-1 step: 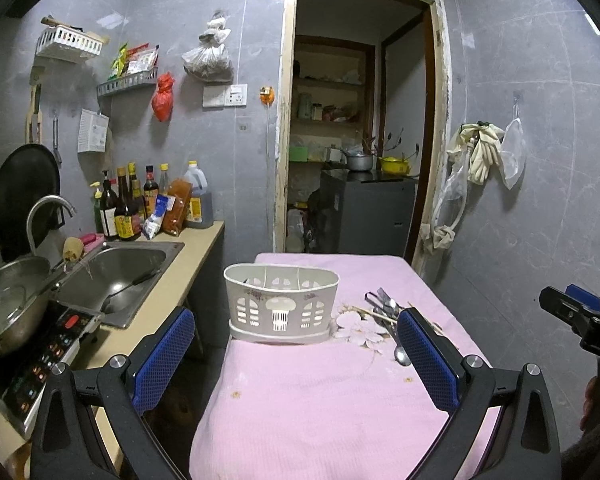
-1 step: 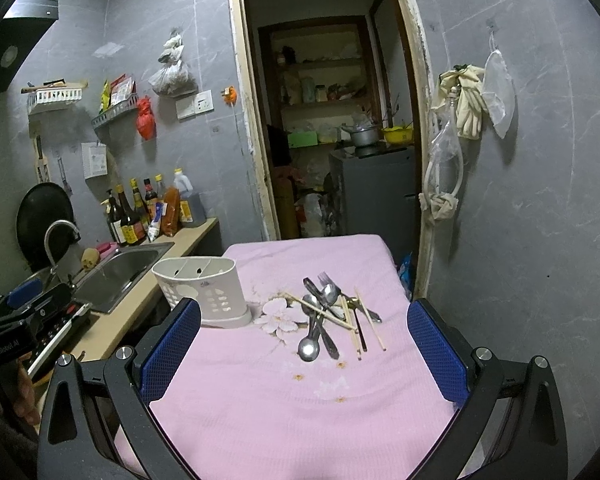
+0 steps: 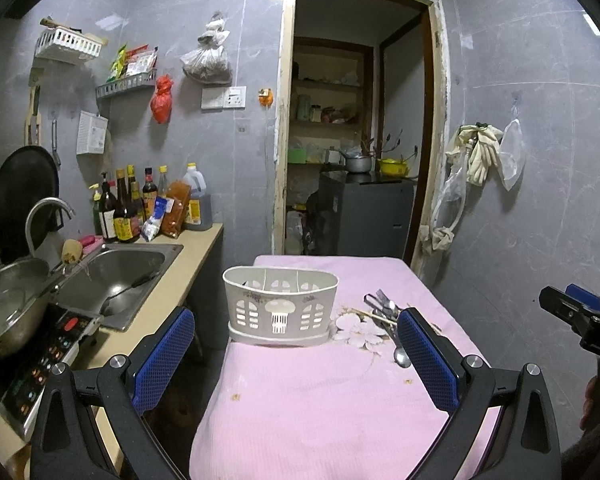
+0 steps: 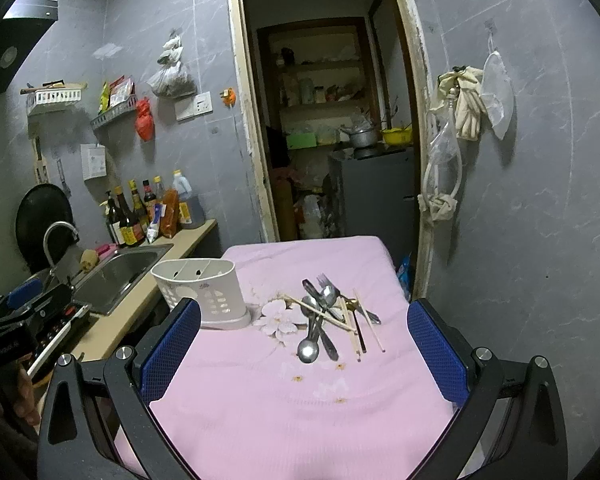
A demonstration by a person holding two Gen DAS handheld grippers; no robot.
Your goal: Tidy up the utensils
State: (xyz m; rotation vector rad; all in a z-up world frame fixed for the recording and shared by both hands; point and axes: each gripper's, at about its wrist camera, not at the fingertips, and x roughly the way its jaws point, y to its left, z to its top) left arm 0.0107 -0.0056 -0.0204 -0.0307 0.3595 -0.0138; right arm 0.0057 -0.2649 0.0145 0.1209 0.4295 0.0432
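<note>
Nothing has moved since the earlier frame: both tools hang where they were. Your left gripper (image 3: 296,354) and right gripper (image 4: 304,354) are both spread wide and hold nothing. The caddy (image 4: 202,292) stands on the pink cloth (image 4: 300,408). The utensils (image 4: 326,316) lie in 1 loose pile just right of the caddy, long axes running roughly away from you. The pile sits ahead between the right fingers, so that hand is likely nearer; the chopsticks (image 4: 360,326) cross the spoons (image 4: 312,330).
</note>
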